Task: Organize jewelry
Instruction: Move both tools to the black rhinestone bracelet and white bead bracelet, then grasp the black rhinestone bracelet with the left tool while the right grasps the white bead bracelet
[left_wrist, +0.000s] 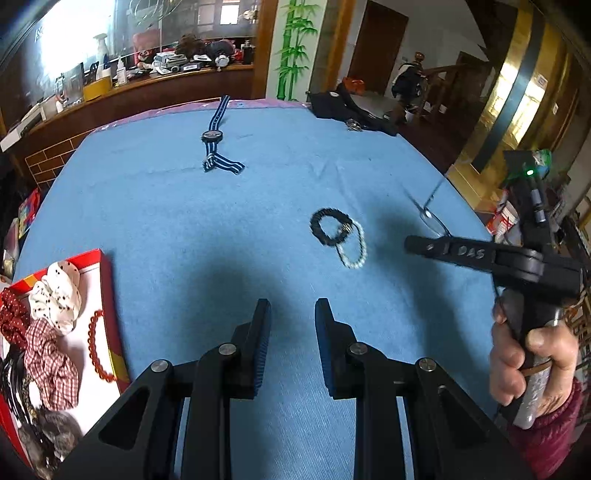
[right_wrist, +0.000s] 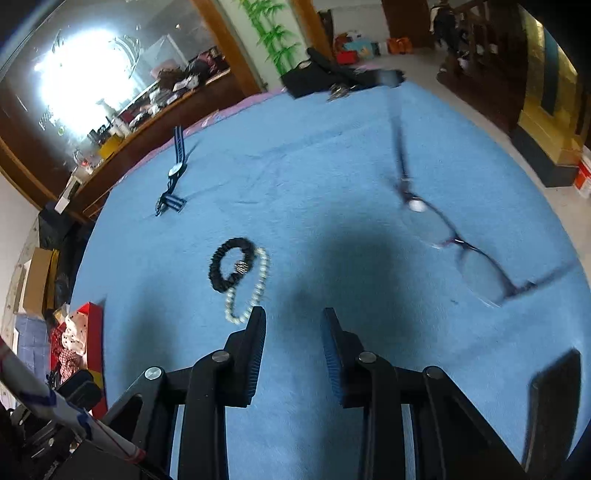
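A black scrunchie (left_wrist: 327, 230) (right_wrist: 229, 267) lies on the blue cloth, overlapping a white pearl bracelet (left_wrist: 356, 251) (right_wrist: 255, 286). A striped-strap watch (left_wrist: 214, 138) (right_wrist: 173, 173) lies further back. A red box (left_wrist: 110, 295) (right_wrist: 94, 332) at the left holds scrunchies and a red bead bracelet (left_wrist: 94, 347). My left gripper (left_wrist: 291, 317) is open and empty above the cloth. My right gripper (right_wrist: 293, 325) is open and empty, just right of the pearl bracelet; it also shows in the left wrist view (left_wrist: 417, 245).
Spectacles (right_wrist: 461, 247) (left_wrist: 432, 218) lie on the cloth at the right. A dark bag (left_wrist: 351, 107) (right_wrist: 325, 77) and keys (left_wrist: 354, 125) sit at the far edge. The blue-covered table (left_wrist: 221, 221) drops off at the right.
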